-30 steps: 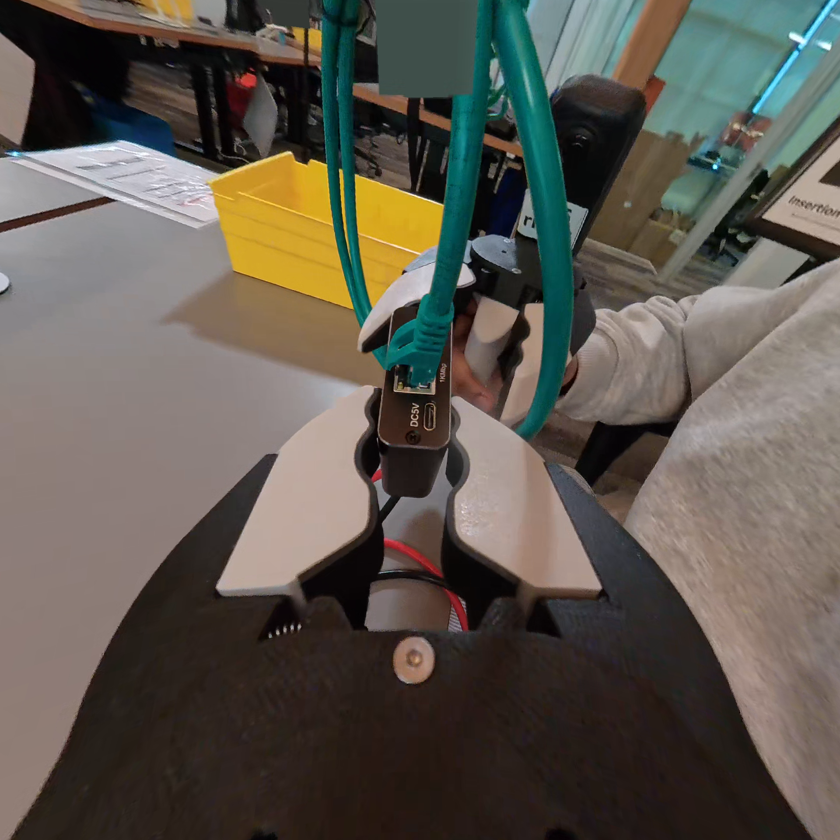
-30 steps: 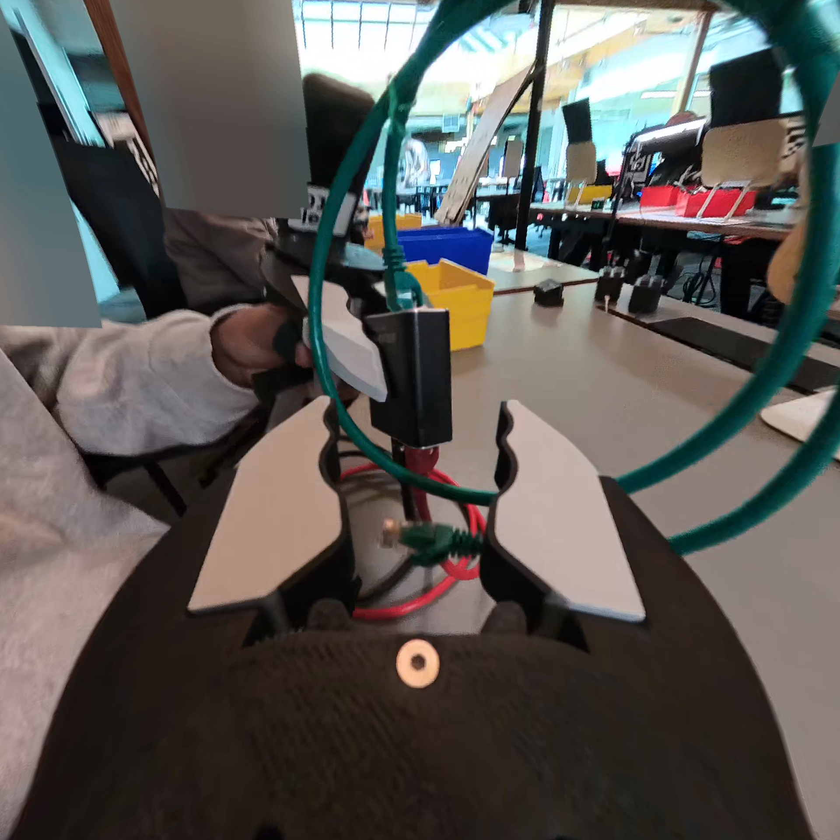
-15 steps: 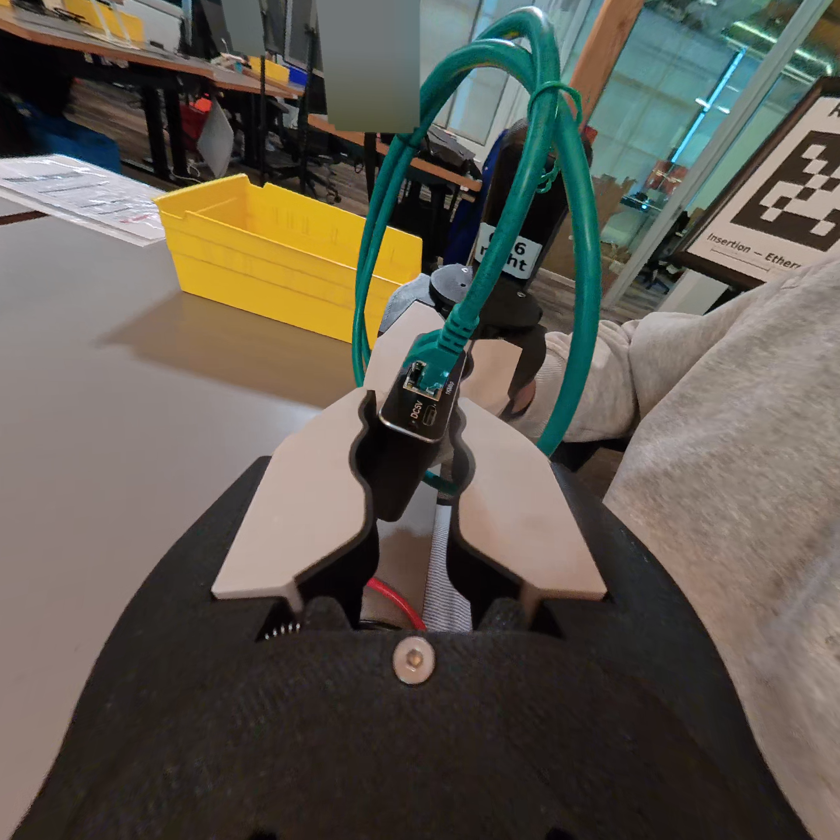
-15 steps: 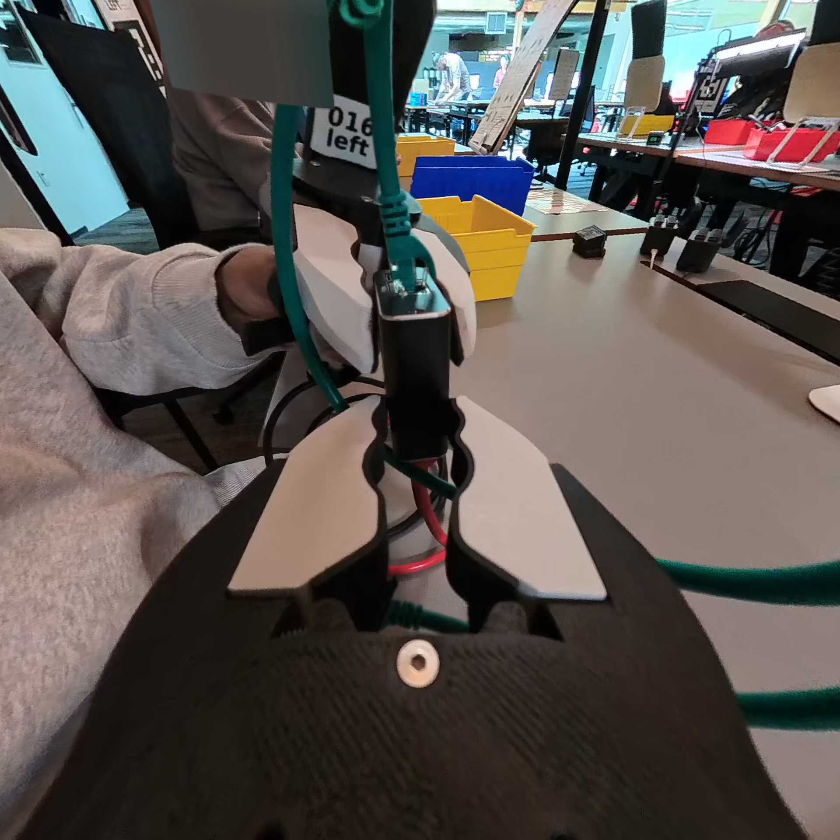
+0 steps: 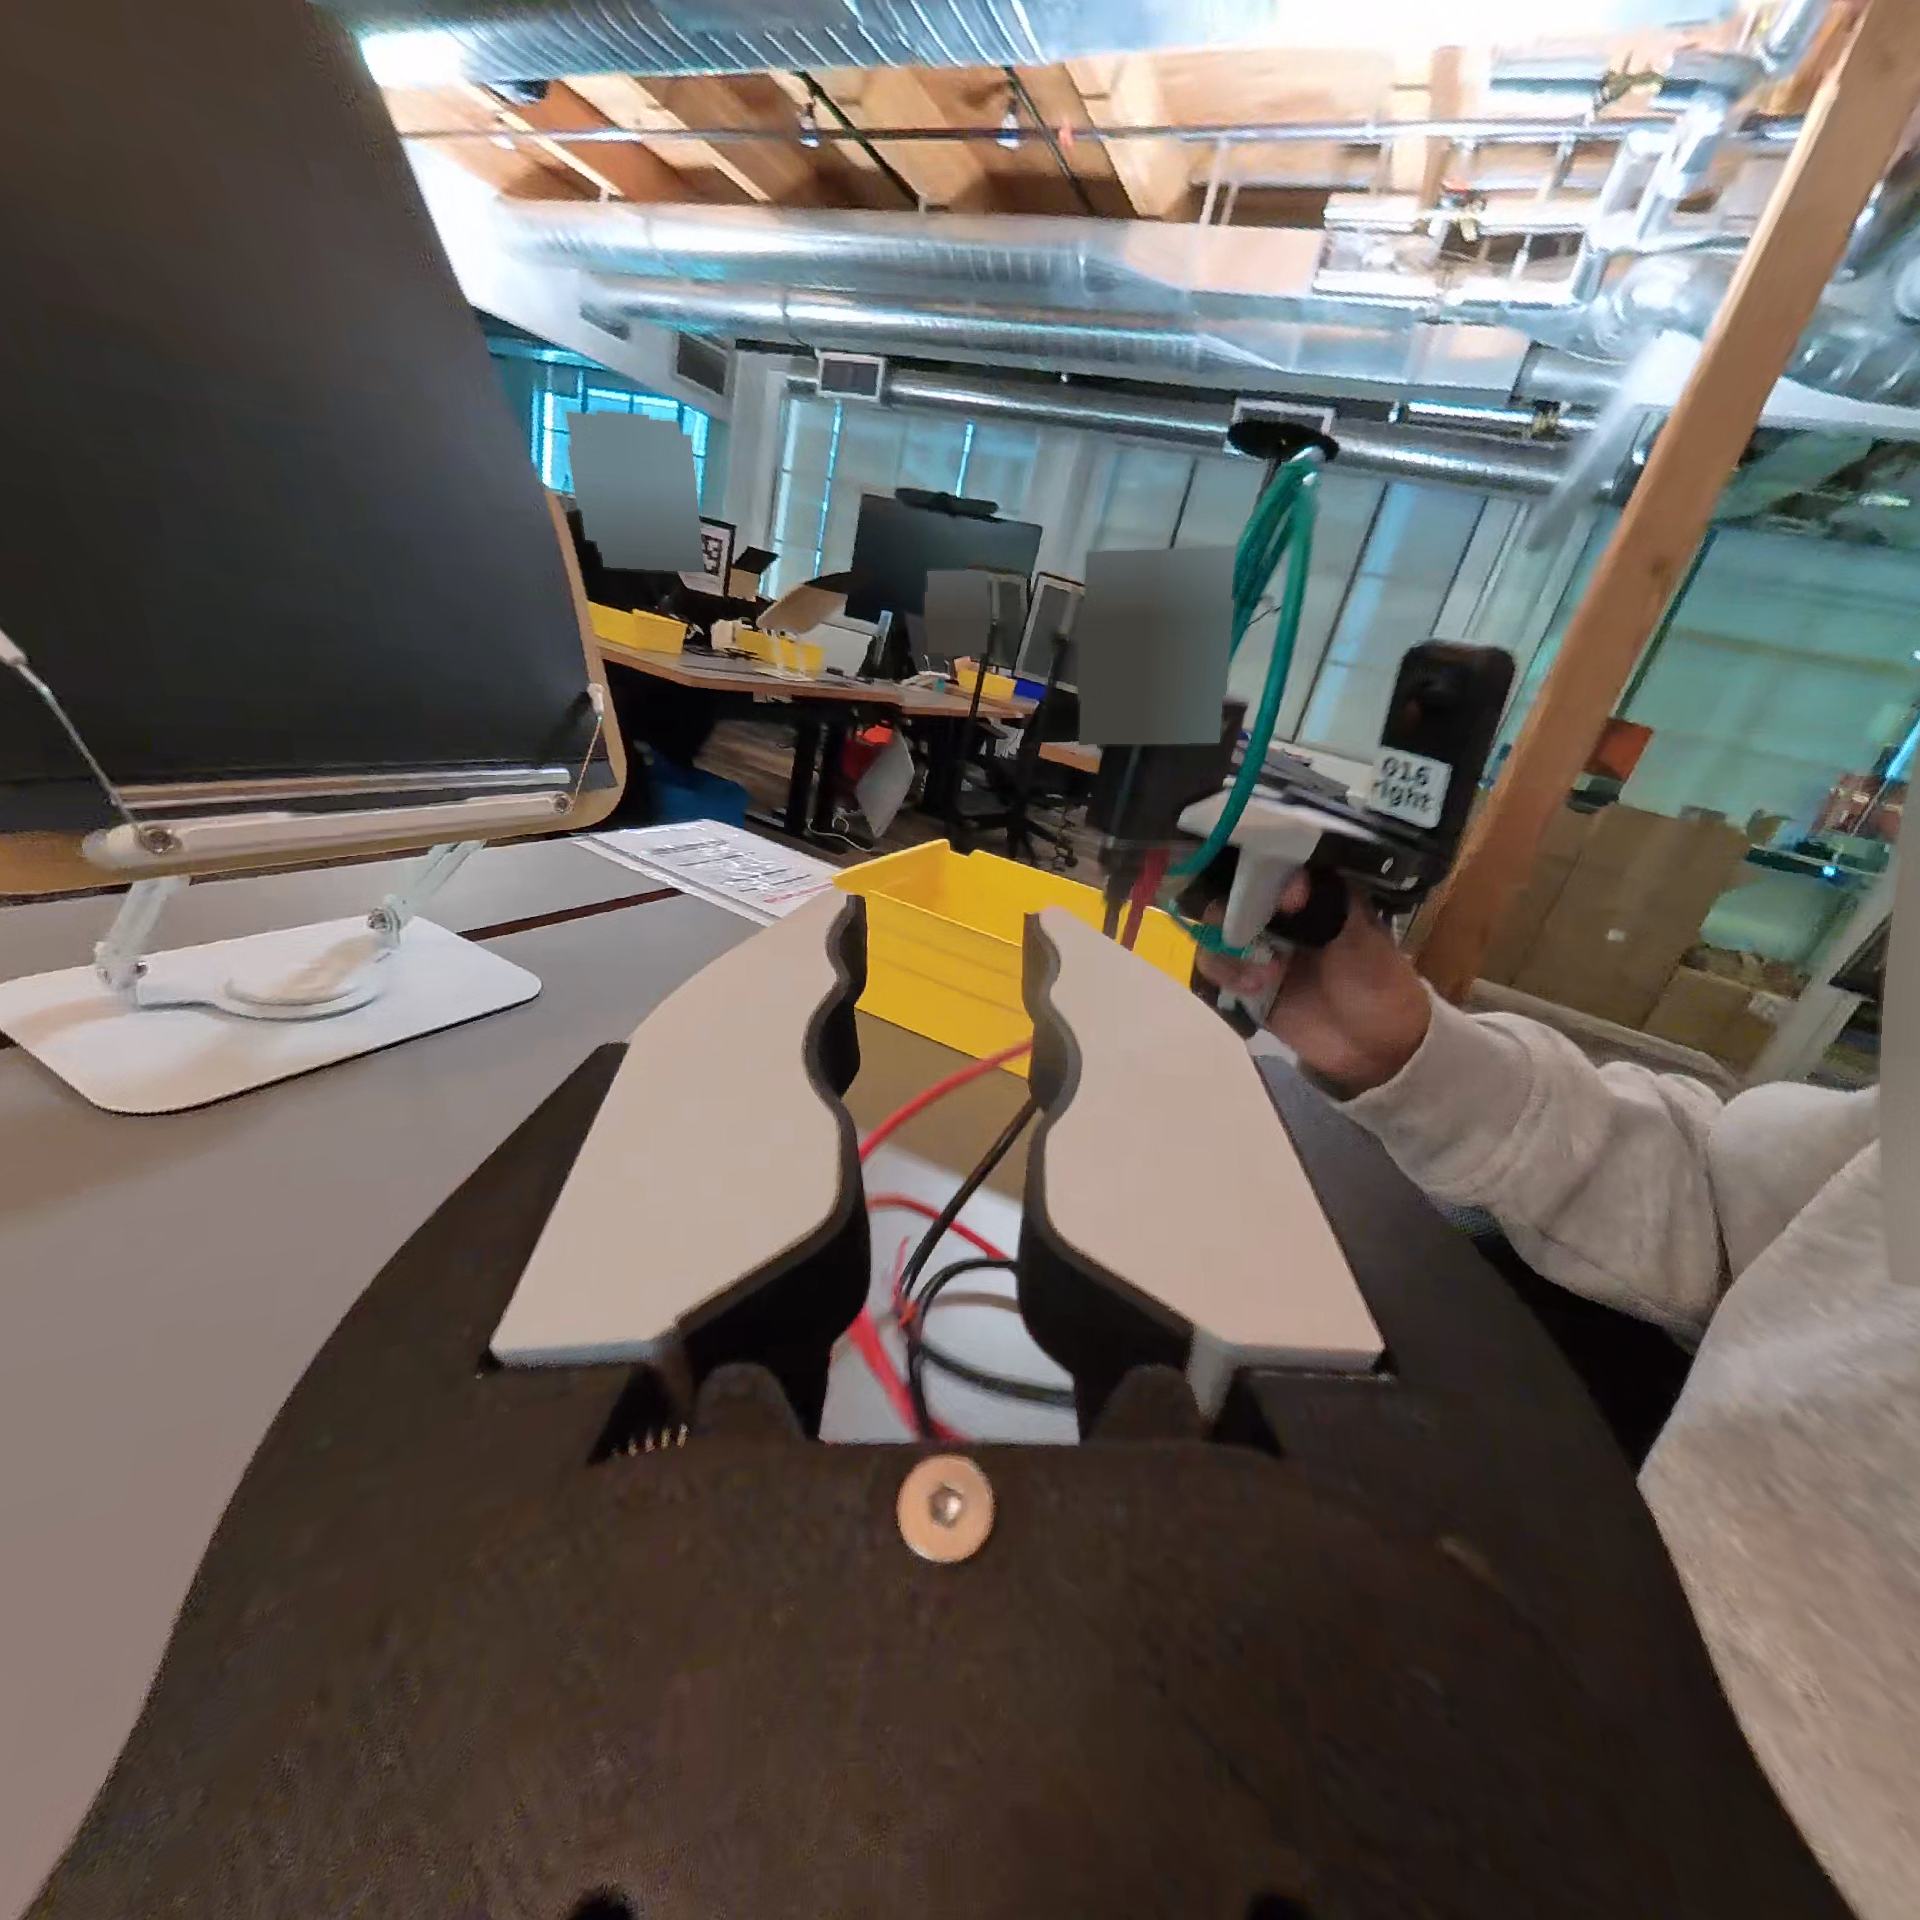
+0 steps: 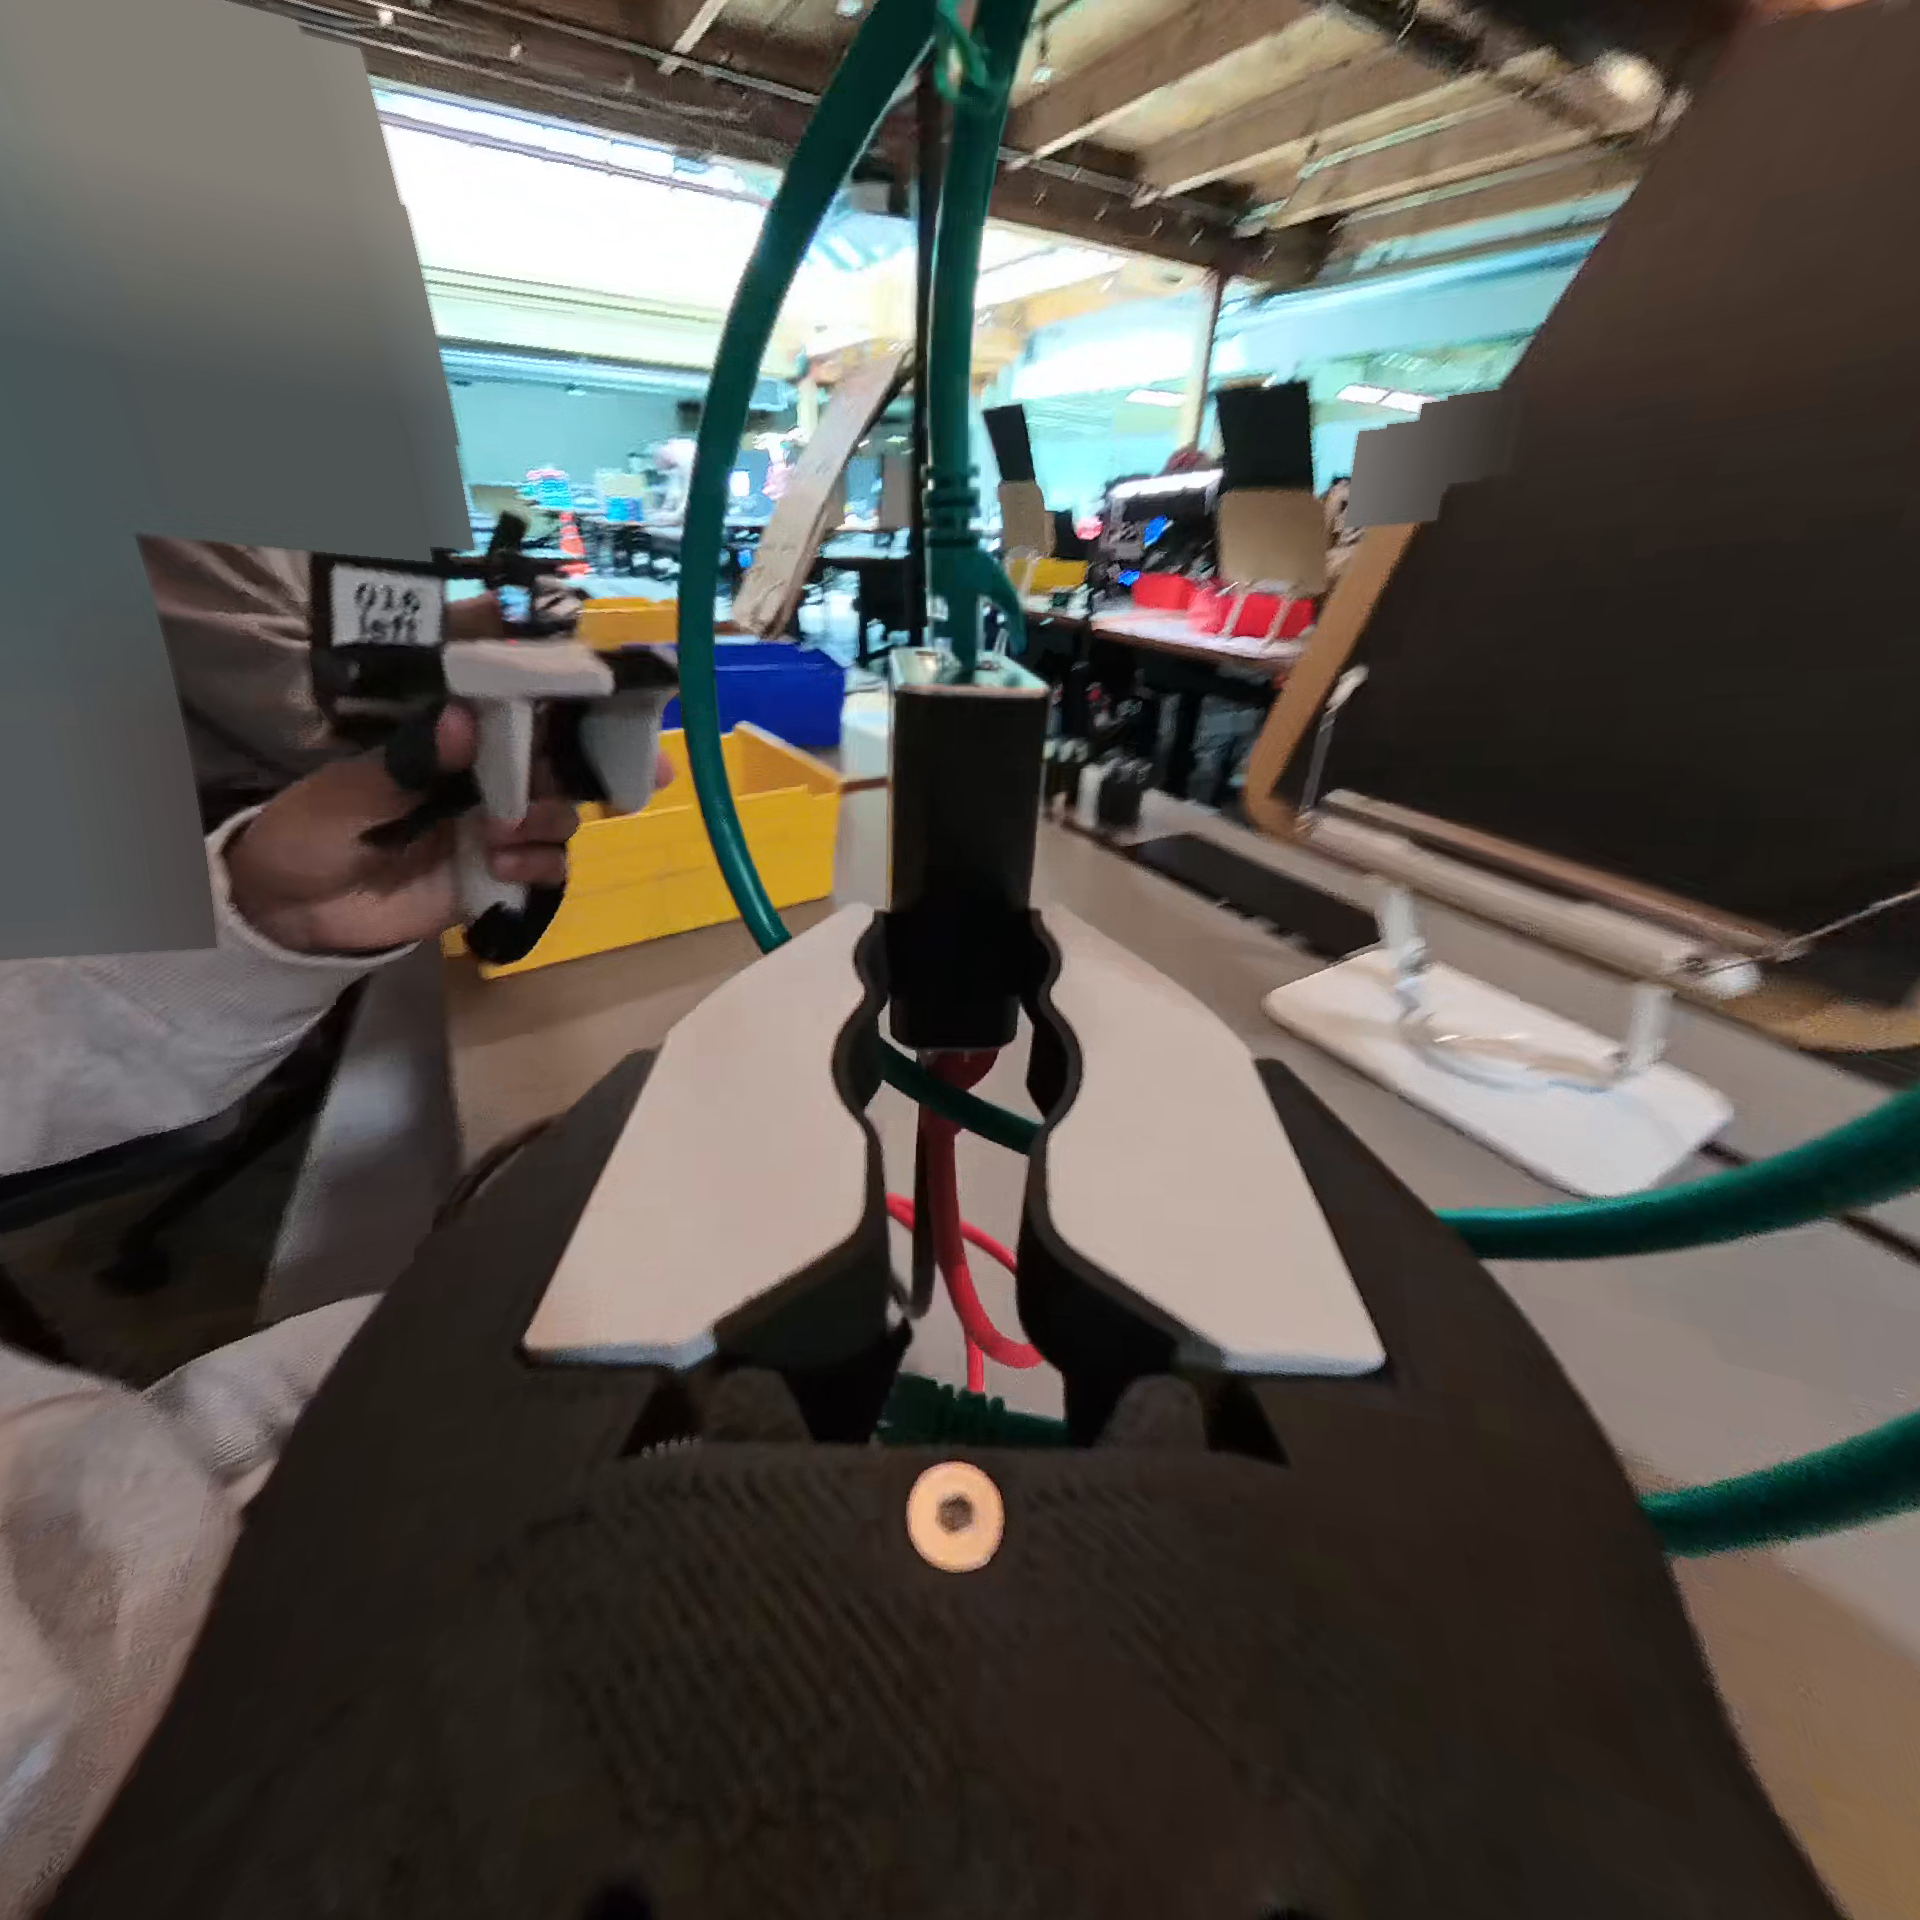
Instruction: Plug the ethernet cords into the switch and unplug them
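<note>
The right gripper pinches the switch (left gripper spread, empty); the looped cord could snag and twist it loose.

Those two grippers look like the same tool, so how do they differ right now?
The left gripper is open and holds nothing; the right gripper is shut on the black switch. A green cord rises from the switch held by the right gripper, while between the left gripper's fingers only loose red and black wires show on the table behind. Both have pale fingers on a black body, each held in a hand.
</note>
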`<state>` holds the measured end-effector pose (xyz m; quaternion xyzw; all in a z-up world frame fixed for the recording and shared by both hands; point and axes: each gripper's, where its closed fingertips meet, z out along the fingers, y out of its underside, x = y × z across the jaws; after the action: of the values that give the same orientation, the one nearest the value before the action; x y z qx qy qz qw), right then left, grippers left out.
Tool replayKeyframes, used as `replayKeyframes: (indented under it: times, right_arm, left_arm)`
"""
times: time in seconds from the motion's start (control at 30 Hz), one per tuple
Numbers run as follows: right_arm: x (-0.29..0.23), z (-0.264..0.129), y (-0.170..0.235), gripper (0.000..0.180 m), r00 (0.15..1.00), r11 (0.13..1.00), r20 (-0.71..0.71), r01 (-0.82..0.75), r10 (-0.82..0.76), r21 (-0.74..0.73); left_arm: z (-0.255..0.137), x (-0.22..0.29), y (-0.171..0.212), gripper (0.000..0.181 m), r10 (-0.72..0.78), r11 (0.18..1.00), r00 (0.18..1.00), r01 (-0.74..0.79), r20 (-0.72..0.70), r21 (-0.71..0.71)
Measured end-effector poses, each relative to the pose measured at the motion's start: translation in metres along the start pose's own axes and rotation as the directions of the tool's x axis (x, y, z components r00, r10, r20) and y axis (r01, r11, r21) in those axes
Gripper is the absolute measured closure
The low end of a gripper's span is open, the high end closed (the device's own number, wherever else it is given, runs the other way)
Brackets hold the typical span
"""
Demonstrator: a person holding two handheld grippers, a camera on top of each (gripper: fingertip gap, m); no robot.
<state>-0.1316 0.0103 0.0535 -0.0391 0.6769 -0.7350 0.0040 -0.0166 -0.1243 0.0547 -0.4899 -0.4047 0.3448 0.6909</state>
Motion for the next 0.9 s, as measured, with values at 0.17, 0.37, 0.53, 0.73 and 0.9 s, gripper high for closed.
replayKeyframes:
  times: [0.17, 0.37, 0.53, 0.73, 0.9]
  right_arm:
    - [0.042, -0.036, -0.071, 0.155, 0.979, 0.991, -0.182, 0.109, -0.093, 0.081]
    - [0.101, -0.083, -0.139, 0.156, 0.919, 0.975, -0.382, 0.166, -0.098, 0.149]
    - [0.144, -0.112, -0.199, 0.156, 0.905, 0.972, -0.422, 0.141, -0.049, 0.189]
    - [0.17, -0.137, -0.259, 0.156, 0.875, 0.974, -0.477, 0.17, -0.081, 0.148]
    - [0.183, -0.156, -0.292, 0.156, 0.857, 0.972, -0.512, 0.169, -0.063, 0.162]
  left_arm:
    - [0.005, -0.005, 0.019, 0.152, -0.105, 0.994, 0.994, 0.104, -0.021, -0.025]
    - [0.01, -0.007, 0.039, 0.152, -0.169, 0.984, 0.985, 0.167, -0.032, -0.066]
    - [0.014, -0.01, 0.056, 0.152, -0.205, 0.974, 0.978, 0.2, -0.037, -0.108]
    - [0.017, -0.017, 0.074, 0.152, -0.278, 0.953, 0.96, 0.272, -0.033, -0.133]
    - [0.019, -0.018, 0.09, 0.152, -0.336, 0.932, 0.941, 0.325, -0.04, -0.162]
